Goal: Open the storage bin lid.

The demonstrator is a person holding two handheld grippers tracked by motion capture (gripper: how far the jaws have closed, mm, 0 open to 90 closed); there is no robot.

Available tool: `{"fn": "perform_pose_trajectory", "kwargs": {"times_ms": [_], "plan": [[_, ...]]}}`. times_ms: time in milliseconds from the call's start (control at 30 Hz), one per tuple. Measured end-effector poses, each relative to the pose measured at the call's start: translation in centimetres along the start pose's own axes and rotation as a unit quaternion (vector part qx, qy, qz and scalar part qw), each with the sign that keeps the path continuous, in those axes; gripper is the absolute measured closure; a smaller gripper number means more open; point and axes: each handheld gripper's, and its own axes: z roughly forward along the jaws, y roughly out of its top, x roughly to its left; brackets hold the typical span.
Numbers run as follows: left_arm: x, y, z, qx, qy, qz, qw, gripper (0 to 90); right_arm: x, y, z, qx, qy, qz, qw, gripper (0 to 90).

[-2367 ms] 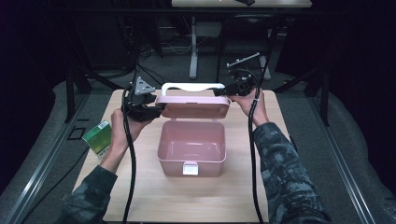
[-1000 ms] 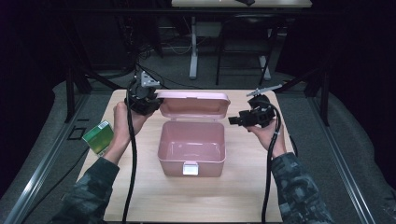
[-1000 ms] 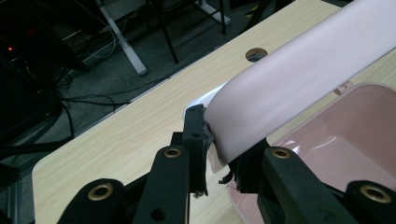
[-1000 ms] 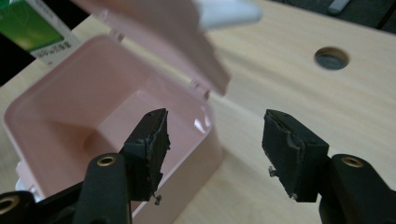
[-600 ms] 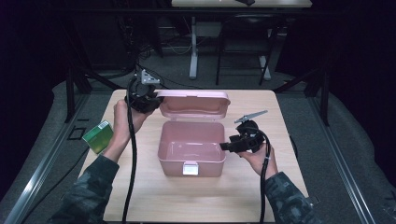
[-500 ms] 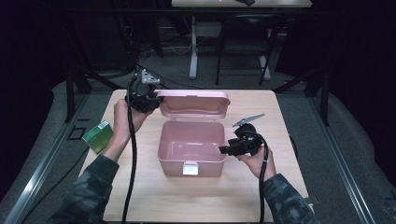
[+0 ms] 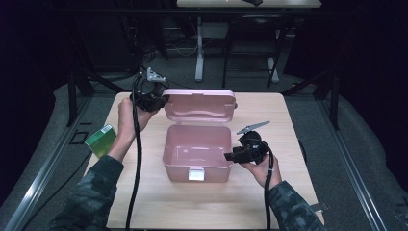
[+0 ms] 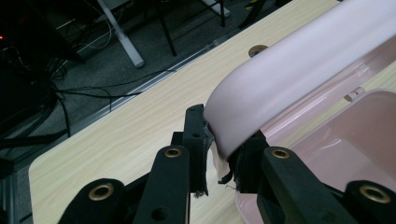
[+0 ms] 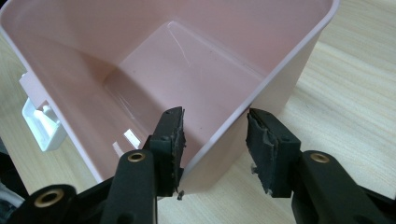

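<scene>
Dark room, black surroundings, metal table legs and cables at the top of the high view. Work surface: a light wooden table [image 7: 144, 202] occupying the centre and lower part of the frame.

Pink plastic box with a hinged lid [image 7: 197, 154] sits at the centre of the table, body open and empty, a white latch [image 7: 195, 173] on its near wall. The pink lid [image 7: 199, 105] stands raised behind the body, just above centre frame.

Left gripper [image 7: 153, 98], upper left of centre in the high view: jaws closed on the left end of the lid. In the left gripper view the left gripper [image 8: 223, 154] has the curved pink lid edge [image 8: 299, 74] pinched between both pads, touching on each side.

Right gripper [image 7: 230, 156], right of centre, at the box's right wall. In the right gripper view the right gripper [image 9: 214, 140] straddles the rim: one jaw inside the box, one outside, with a visible gap between the outer pad and the wall. Jaws part open, not clamped.

Green rectangular carton [image 7: 100, 140] lies at the table's left edge, well apart from the box.
</scene>
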Motion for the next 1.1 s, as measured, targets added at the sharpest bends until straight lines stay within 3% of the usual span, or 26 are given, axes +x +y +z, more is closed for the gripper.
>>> {"fn": "perform_pose_trajectory", "kwargs": {"times_ms": [333, 400, 900, 1100], "plan": [[0.8, 0.8, 1.2, 0.006, -0.001, -0.004, 1.0000, 78.6, 0.2, 0.0, 0.1, -0.001, -0.008, 0.000, 1.0000, 56.1], [1.3, 1.0, 1.7, 0.008, -0.007, -0.014, 0.9998, 78.7, 0.3, 0.0, 0.1, -0.001, -0.010, -0.001, 0.9999, 56.0], [2.6, 2.2, 4.7, 0.031, -0.001, -0.021, 0.9993, 79.2, 0.3, 0.0, 0.2, 0.001, -0.015, -0.001, 0.9999, 55.6], [3.4, 2.6, 6.1, 0.044, -0.011, -0.034, 0.9984, 79.2, 0.4, 0.0, 0.2, 0.001, -0.016, 0.001, 0.9999, 55.5]]}}
